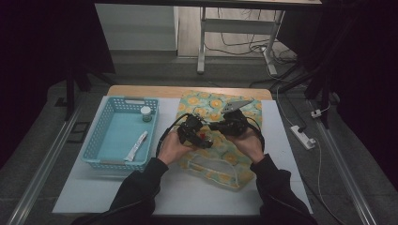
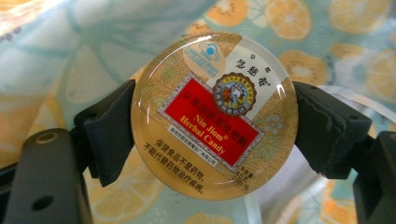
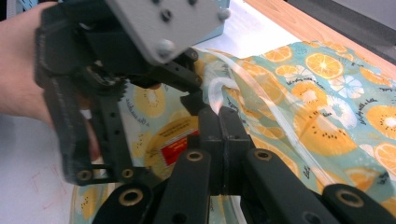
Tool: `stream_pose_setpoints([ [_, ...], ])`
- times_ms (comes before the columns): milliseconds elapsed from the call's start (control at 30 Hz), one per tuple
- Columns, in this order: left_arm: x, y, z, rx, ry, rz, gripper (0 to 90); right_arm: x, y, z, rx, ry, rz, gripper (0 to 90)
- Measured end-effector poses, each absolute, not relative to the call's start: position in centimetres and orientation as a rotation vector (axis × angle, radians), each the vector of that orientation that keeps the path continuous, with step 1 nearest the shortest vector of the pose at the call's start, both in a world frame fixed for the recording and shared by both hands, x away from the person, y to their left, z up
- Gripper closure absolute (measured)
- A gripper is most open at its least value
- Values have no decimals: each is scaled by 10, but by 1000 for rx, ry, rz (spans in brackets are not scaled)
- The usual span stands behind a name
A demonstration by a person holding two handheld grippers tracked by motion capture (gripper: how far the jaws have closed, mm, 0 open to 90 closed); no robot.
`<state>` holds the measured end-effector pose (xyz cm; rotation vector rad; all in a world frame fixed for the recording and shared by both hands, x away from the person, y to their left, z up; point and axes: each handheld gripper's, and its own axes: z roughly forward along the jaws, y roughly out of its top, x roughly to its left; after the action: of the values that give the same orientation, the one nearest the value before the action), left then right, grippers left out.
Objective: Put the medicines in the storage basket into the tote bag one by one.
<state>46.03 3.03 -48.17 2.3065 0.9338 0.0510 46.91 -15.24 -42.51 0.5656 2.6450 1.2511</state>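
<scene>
**Candy tin held over pouch mouth**

Round gold-and-red herbal candy tin (image 2: 214,114) sits clamped flat-face-up between the left gripper (image 1: 201,138) fingers (image 2: 109,133), directly above the orange-slice-print fabric pouch (image 1: 220,161). Right gripper (image 3: 219,126) is clenched on the pouch's clear plastic rim (image 3: 219,91), just beside the tin, holding the mouth open. Tin lies pouch-side of the left fingers, so the left hand is nearer the drop. Likely next: lower tin in.

Counts: one tin, one pouch, one blue basket (image 1: 110,154) left of pouch, holding one small jar (image 1: 146,113) and one white tube (image 1: 136,146).
</scene>
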Motion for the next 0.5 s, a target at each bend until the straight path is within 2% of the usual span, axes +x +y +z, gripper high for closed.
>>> stream_pose_setpoints([
  [500,481,29,-496,2297,1020,106,202,469,-148,-430,553,2660,1233,900],
])
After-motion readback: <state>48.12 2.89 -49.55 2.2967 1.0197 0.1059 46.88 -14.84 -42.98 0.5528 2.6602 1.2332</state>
